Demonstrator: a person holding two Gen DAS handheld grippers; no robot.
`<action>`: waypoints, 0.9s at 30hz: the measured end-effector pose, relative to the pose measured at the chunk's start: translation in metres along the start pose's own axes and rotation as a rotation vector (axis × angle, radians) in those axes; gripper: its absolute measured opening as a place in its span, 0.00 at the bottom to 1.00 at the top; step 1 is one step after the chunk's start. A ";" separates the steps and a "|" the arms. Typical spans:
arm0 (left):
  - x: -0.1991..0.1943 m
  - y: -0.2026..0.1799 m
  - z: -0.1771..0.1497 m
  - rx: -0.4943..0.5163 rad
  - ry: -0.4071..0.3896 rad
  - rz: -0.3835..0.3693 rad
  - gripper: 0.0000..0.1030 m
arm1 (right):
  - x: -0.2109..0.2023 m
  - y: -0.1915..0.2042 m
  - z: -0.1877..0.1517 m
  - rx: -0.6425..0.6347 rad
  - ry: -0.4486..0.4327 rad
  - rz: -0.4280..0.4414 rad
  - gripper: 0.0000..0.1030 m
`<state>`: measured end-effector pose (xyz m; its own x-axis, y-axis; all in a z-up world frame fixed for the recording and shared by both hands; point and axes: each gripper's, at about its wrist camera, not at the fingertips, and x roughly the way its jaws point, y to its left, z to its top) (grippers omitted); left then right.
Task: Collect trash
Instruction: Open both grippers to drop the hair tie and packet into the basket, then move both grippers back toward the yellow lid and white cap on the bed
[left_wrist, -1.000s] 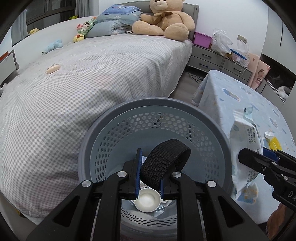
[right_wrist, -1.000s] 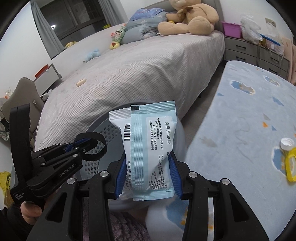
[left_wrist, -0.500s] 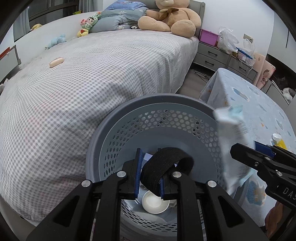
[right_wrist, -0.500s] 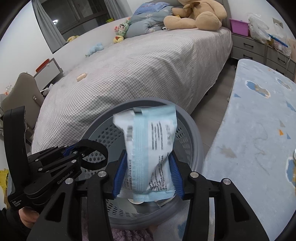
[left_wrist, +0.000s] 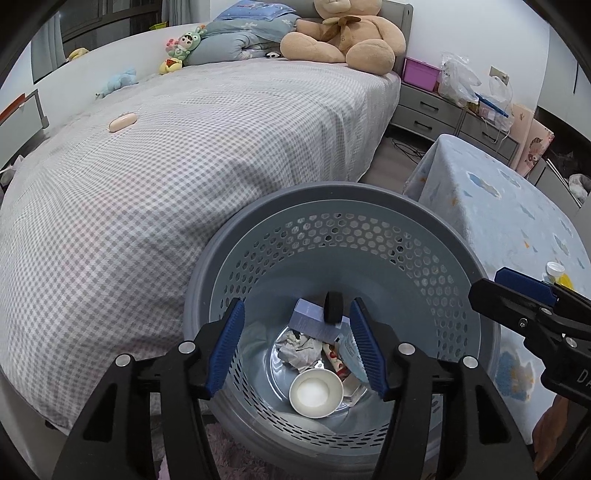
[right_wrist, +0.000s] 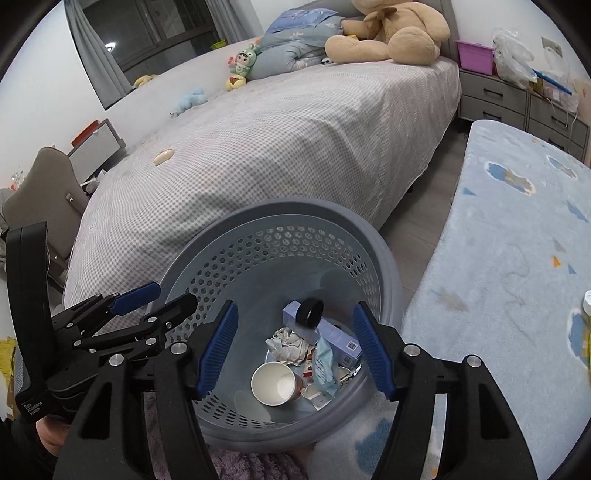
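Left tongs (left_wrist: 297, 317) — above the basket mouth, blue pads parting, nothing between them.

Right tongs (right_wrist: 293, 321) — likewise above the basket, pads parting, nothing pressed between them; in the left wrist view they enter from the right edge (left_wrist: 517, 299).

Basket (left_wrist: 369, 199) — round, grey-blue, perforated wall, standing on the floor between the bed and the surface, touching or just beside the bedspread.

Basket contents:
- black elastic band (right_wrist: 311, 313) — a closed loop, lying on or just over the lilac carton; whether it rests there cannot be told.
- lilac carton (right_wrist: 334, 338) — long box, tilted across the bottom.
- pale blue packet (right_wrist: 325, 363) — crumpled, upright against the carton, near the cup.
- paper cup (right_wrist: 273, 384) — white inside, red-printed outside, on its side with the mouth toward the camera.
- crumpled paper (right_wrist: 286, 343) — white and grey wad beside the cup.

Bed (left_wrist: 184, 166) — grey-and-white check cover; teddy bear (left_wrist: 347, 33) at the head end with a folded blue quilt (left_wrist: 236, 48) and small soft toys.

Surface (right_wrist: 517, 258) — draped in pale blue cloth with a cloud print, to the right of the basket; a small white cap (left_wrist: 554, 268) near its edge.

Drawer units (right_wrist: 491, 94) — grey, beyond the surface, carrying a purple box and clear bags.
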<state>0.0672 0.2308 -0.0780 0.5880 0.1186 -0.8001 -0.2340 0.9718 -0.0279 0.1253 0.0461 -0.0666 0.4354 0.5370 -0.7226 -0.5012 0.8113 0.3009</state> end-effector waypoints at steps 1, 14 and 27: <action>-0.001 0.000 0.000 -0.001 -0.002 0.001 0.55 | 0.000 0.000 0.000 0.000 0.000 0.000 0.62; -0.017 0.004 -0.004 -0.013 -0.026 0.007 0.62 | -0.012 0.003 -0.005 -0.007 -0.011 -0.009 0.64; -0.033 0.002 -0.009 -0.020 -0.047 0.021 0.71 | -0.028 0.003 -0.015 -0.006 -0.025 -0.020 0.70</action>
<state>0.0402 0.2274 -0.0564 0.6184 0.1486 -0.7717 -0.2615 0.9649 -0.0238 0.1002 0.0303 -0.0549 0.4637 0.5261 -0.7129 -0.4963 0.8208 0.2828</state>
